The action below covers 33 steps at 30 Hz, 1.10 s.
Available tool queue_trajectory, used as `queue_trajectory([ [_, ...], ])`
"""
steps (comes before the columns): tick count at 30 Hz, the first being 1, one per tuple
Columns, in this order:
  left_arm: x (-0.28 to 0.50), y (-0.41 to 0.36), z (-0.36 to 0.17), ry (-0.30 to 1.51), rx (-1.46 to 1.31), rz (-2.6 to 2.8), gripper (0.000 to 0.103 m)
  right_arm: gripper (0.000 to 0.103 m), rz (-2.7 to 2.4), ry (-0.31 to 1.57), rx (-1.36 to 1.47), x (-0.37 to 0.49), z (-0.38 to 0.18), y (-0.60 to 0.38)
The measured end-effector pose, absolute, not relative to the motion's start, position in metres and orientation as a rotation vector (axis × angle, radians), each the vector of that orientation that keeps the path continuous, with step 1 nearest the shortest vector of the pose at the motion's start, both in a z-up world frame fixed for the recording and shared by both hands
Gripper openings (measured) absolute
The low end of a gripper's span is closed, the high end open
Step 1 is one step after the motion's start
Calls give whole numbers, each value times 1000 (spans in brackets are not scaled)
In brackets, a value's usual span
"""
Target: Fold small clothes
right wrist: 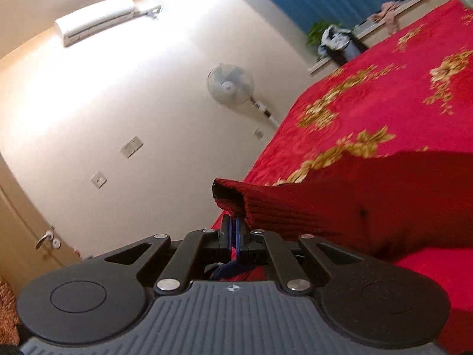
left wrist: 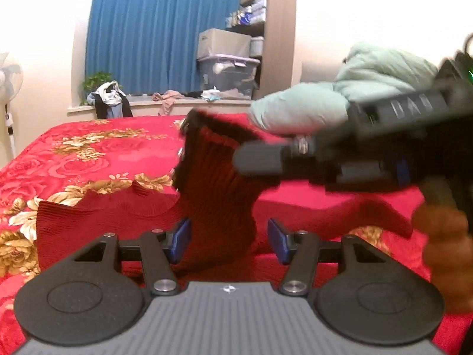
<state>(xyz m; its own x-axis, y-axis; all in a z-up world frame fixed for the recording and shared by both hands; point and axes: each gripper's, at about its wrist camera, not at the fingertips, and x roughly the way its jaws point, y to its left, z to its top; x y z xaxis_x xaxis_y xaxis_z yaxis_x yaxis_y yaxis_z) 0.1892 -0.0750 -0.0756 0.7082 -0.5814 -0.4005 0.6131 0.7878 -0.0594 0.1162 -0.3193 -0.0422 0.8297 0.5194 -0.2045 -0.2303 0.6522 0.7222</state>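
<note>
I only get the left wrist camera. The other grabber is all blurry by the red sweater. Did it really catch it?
Observer: Yes. The right wrist view shows the right gripper with its jaws shut on the red sweater.
Operator: Which bit of it?
Observer: The edge just under a tube-shaped opening, which looks like a cuff with a dark inside.
Operator: What's behind it over there?
Observer: A white air conditioner, high on the wall. Your camera doesn't catch that.
</note>
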Motion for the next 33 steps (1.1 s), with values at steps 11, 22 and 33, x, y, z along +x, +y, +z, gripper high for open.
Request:
queue_trajectory([
  [11, 205, -60, -78, 424, 115, -577, 10, 3, 434, 461, 673, 135, -47, -298],
  [22, 281, 218, -58, 531, -83, 177, 10, 48, 7, 595, 669, 147, -71, -362],
  [33, 261, 304, -64, 658, -277, 273, 31, 48, -184, 898, 658, 131, -130, -385],
])
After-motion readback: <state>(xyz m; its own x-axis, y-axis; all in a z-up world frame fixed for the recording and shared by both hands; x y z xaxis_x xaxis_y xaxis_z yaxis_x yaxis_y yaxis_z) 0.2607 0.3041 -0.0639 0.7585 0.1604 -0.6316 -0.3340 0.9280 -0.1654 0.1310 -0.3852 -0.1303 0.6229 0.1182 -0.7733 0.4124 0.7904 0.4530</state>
